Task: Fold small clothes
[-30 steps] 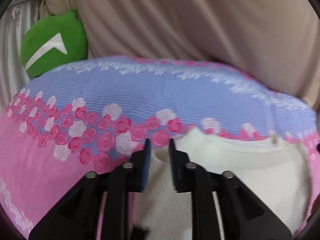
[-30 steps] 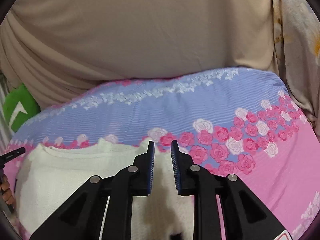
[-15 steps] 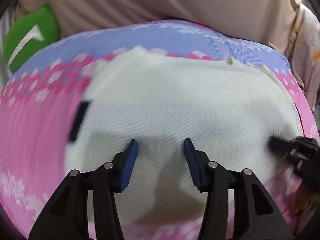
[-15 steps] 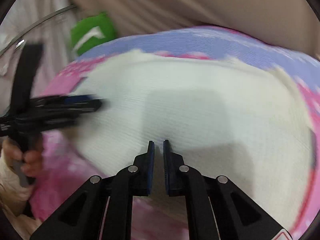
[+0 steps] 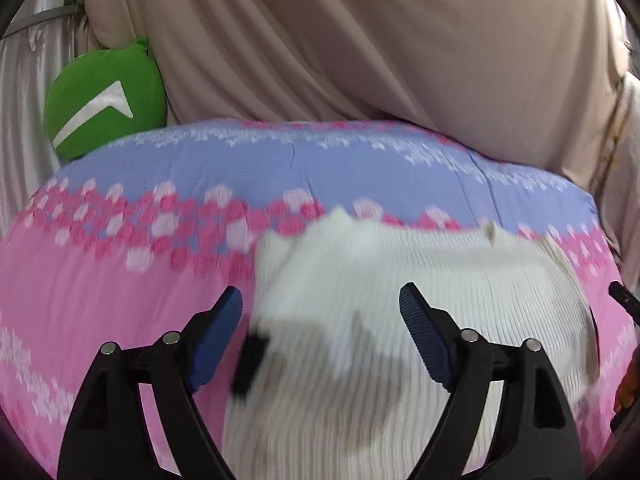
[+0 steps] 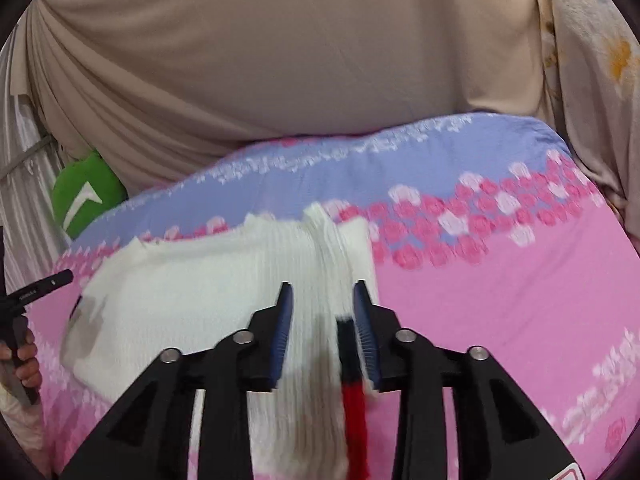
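A beige drape [image 5: 360, 48] is hanging behind a padded surface covered by a pink and lavender sheet printed with roses [image 5: 120, 300]. A green cushion with a white chevron [image 5: 106, 102] is sitting at the far left edge of that surface, against the drape.

A white ribbed knit garment [image 5: 400, 272] is lying on the sheet, partly folded, with a doubled layer showing along its right side in the right wrist view [image 6: 192, 280]. A black and red trim strip [image 6: 352, 372] is running along the near right edge of the garment.

The left tongs [image 5: 320, 300] are standing wide apart above the garment's left portion, gripping nothing. The right tongs [image 6: 323, 300] are standing partly apart, straddling the garment's right edge and the trim strip; both views are blurred, and whether their pads are touching cloth cannot be told.
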Demonstrator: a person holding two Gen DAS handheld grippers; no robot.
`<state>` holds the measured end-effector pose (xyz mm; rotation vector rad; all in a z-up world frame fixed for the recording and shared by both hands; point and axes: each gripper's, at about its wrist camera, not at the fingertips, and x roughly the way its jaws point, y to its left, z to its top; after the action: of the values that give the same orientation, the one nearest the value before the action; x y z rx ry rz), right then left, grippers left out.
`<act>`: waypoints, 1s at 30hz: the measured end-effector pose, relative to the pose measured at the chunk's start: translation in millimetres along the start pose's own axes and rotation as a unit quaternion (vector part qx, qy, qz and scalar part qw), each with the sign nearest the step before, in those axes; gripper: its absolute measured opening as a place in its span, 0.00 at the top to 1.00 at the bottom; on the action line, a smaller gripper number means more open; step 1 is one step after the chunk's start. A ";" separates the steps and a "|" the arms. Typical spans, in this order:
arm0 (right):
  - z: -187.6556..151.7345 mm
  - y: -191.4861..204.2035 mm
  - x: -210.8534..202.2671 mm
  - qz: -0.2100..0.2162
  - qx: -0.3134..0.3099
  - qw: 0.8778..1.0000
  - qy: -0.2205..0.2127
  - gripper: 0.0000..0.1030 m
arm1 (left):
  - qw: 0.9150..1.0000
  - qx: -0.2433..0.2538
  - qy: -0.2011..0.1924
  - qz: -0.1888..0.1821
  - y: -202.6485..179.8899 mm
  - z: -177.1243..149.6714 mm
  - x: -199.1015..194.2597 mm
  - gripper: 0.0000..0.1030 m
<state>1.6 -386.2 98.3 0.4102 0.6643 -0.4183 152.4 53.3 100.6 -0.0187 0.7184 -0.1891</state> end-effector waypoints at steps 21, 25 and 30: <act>15.0 -41.4 100.5 0.001 0.096 0.992 0.076 0.93 | 0.997 -0.052 0.042 0.031 20.4 12.6 109.3 0.90; 17.1 -36.1 55.0 -0.027 0.102 0.994 -0.001 0.79 | 0.997 -0.065 0.033 0.023 25.1 11.8 104.7 0.87; 2.7 40.0 6.1 0.053 0.000 0.999 -0.004 0.79 | 0.996 -0.081 -0.001 0.026 23.5 0.3 59.0 0.72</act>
<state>27.0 -355.5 105.4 0.4418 0.6309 -0.3191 200.0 65.8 60.4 -0.1540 0.7290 -0.0799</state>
